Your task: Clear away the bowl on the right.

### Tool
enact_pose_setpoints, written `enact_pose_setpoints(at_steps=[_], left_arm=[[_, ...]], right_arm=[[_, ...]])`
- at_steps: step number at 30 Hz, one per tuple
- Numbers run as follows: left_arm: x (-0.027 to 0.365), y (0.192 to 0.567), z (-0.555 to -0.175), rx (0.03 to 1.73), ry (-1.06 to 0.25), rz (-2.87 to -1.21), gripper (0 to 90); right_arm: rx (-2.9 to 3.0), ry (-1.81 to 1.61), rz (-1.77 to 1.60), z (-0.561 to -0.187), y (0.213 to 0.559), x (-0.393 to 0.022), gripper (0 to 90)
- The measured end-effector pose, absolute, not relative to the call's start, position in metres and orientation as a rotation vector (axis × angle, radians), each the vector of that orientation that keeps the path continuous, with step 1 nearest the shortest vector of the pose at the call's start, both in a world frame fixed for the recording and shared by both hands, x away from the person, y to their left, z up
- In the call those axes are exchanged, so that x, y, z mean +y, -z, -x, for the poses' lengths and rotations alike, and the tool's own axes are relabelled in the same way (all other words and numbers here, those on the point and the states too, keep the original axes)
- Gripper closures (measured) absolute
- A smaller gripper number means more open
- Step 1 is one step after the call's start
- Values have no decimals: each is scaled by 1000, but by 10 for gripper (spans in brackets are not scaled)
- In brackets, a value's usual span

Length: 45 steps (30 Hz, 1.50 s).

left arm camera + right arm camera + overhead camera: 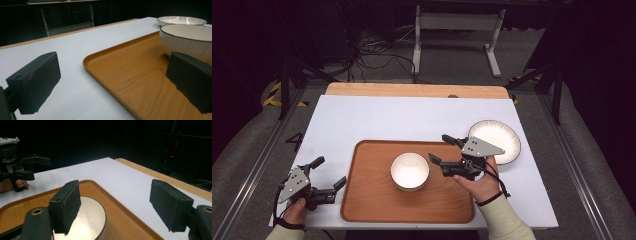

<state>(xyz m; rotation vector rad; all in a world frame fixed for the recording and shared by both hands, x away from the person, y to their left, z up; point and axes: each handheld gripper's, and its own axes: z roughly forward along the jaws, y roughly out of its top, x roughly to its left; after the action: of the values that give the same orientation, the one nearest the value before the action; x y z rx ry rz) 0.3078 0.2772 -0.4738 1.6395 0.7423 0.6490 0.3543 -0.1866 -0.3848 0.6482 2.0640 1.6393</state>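
My left gripper [330,174] and my right gripper [445,148] are black, each with two blocky jaws faced in dark, rough foam pads [68,203] and a grey three-cornered plate [482,146] dotted with small screws on top. A round brass-ringed hole sits at each jaw's base. I wear pale cream sleeves [503,220], dark wrist bands and thin black cables.

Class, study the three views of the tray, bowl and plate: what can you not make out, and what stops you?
- Bowl contents: glare whitens the inside in the high view.
- Plate near rim: covered by the right gripper.
- Bowl base: behind the left gripper's jaw in its own view.
- Tray: near part cut by the frame edge.
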Motion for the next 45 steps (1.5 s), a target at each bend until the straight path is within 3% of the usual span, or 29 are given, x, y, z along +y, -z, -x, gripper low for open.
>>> enact_pose_setpoints(at_steps=[45], left_arm=[[277, 474, -308, 745, -645, -1639, 3]], right_arm=[[1884, -1613, -775, -339, 385, -293, 182]])
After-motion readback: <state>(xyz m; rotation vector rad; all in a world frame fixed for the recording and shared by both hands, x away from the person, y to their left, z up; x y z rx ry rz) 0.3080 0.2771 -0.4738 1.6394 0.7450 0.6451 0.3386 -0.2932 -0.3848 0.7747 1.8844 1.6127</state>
